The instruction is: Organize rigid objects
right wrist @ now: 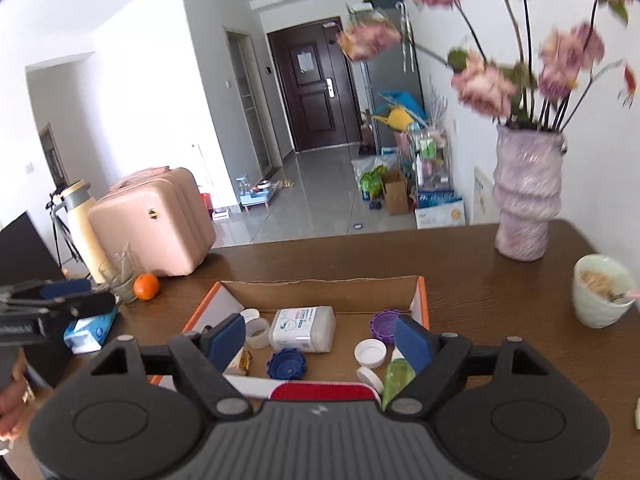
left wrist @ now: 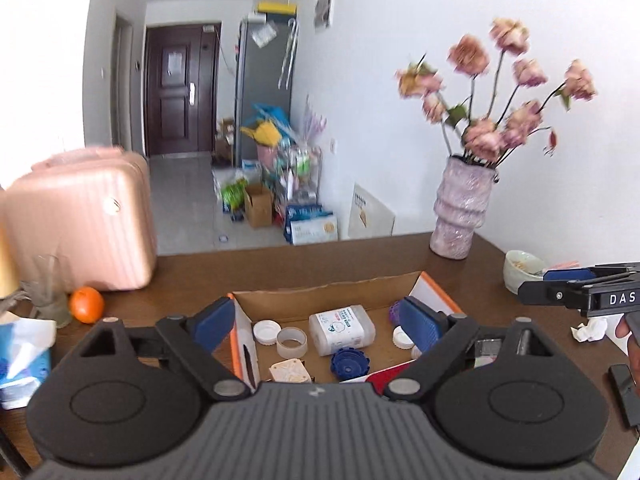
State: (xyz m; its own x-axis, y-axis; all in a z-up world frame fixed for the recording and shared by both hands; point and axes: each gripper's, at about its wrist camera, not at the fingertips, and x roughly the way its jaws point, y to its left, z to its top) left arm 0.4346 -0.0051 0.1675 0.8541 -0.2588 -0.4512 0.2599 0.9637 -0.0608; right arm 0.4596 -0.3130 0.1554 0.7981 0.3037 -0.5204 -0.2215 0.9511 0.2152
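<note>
An open cardboard box point(left wrist: 320, 298) point(right wrist: 320, 286) with orange edges sits on the brown table. In it lie a clear plastic case with a white label point(left wrist: 342, 330) point(right wrist: 303, 329), a tape roll point(left wrist: 292, 343) point(right wrist: 257, 332), a blue cap point(left wrist: 349, 364) point(right wrist: 286, 363), white caps point(left wrist: 266, 332) point(right wrist: 371, 353), a purple cap point(right wrist: 384, 322) and a beige piece point(left wrist: 290, 372). A green bottle point(right wrist: 396, 380) lies by the right finger. My left gripper point(left wrist: 318, 322) is open and empty above the box. My right gripper point(right wrist: 320, 340) is open and empty above the box too.
A pink suitcase point(left wrist: 80, 224) point(right wrist: 156, 220), a glass point(left wrist: 50, 292) and an orange point(left wrist: 86, 304) point(right wrist: 146, 286) stand at the back left. A tissue pack point(left wrist: 24, 356) point(right wrist: 88, 330) lies left. A flower vase point(left wrist: 460, 208) point(right wrist: 524, 196) and a bowl point(left wrist: 522, 270) point(right wrist: 602, 290) stand right.
</note>
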